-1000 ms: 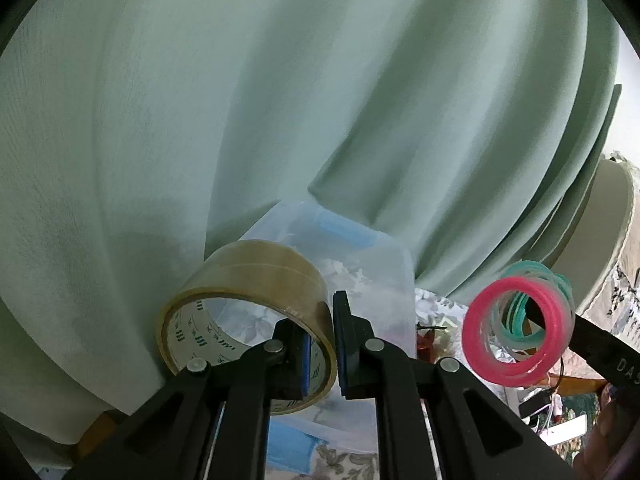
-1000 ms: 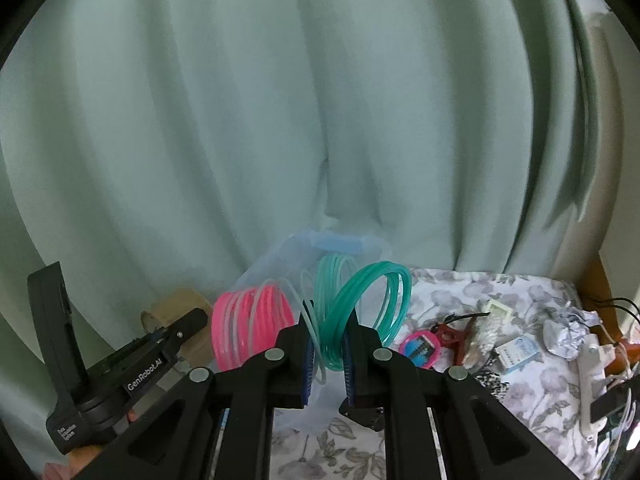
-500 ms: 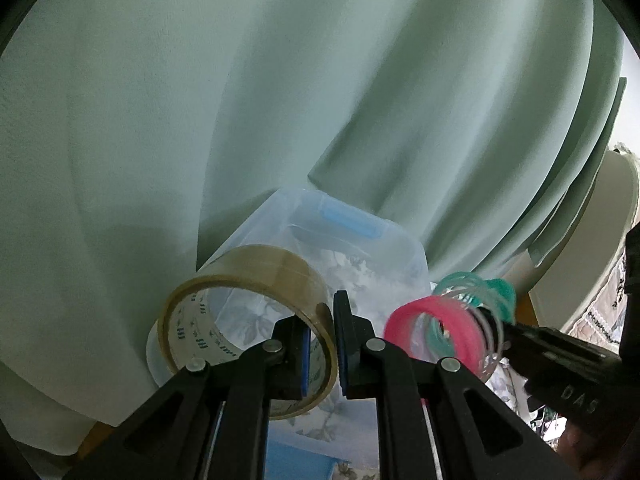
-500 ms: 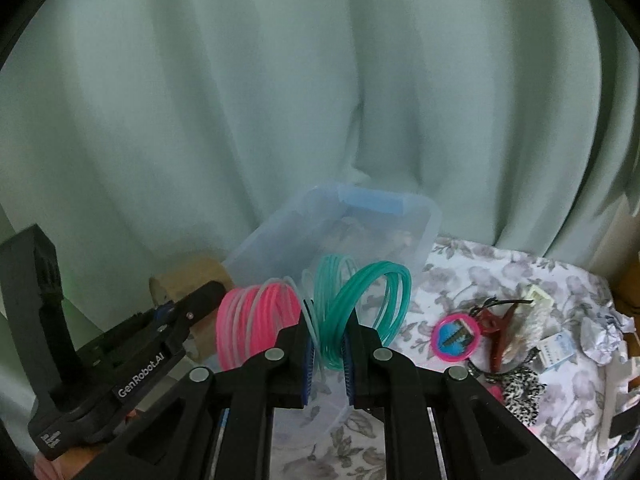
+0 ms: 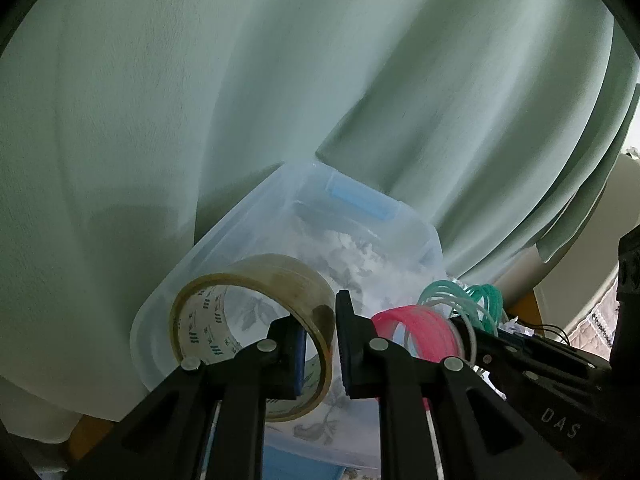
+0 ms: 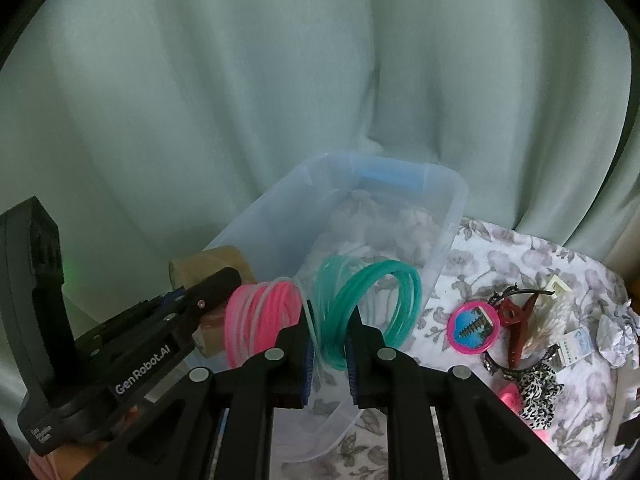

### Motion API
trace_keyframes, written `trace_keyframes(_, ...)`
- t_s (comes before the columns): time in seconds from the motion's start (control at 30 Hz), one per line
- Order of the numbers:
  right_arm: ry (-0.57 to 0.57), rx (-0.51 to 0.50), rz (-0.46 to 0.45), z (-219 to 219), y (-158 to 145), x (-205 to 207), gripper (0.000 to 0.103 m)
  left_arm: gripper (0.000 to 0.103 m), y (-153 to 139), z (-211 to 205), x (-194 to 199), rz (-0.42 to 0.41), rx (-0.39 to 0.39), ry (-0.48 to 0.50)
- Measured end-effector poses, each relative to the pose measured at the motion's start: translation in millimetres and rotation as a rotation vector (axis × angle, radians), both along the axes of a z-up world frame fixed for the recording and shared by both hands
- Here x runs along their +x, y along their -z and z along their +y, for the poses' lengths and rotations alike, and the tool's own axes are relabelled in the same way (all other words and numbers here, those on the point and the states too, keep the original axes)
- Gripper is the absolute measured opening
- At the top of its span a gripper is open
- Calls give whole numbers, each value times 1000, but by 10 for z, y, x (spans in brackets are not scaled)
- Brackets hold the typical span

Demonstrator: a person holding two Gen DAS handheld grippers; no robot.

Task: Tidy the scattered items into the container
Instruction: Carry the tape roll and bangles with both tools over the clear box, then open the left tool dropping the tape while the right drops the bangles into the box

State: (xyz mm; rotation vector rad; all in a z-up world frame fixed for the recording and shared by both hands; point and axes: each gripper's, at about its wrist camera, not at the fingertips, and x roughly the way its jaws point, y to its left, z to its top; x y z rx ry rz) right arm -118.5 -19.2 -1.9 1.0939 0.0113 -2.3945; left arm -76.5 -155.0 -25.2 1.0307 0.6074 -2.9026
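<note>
Left hand-held gripper [image 5: 320, 344] clamped on packing tape roll [image 5: 256, 320]; right hand-held gripper [image 6: 330, 344] opening, plastic coil [image 6: 352, 308] between jaws, over clear bin [image 6: 448, 216].

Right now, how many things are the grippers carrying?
2: tape roll in the left gripper; ring bundle between the right gripper's opening jaws. Both over the bin.

Dim, soft light — fisheye-warped edges.

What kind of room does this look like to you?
Probably a room in someone's home: a floral tablecloth, a pale green curtain hanging right behind it, and everyday clutter such as a red hair clip beside a clear plastic bin.
</note>
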Motion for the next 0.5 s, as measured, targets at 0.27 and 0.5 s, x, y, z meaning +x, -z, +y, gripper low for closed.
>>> trace_keyframes(0.27,-6,16,2,-10,20,-19,17,20,3,2,-48,-9,-4,-22)
trace_keyframes(0.5,-8,35,15,-40,-5,15,24,38,-31,-19,-1,-2,8,-32)
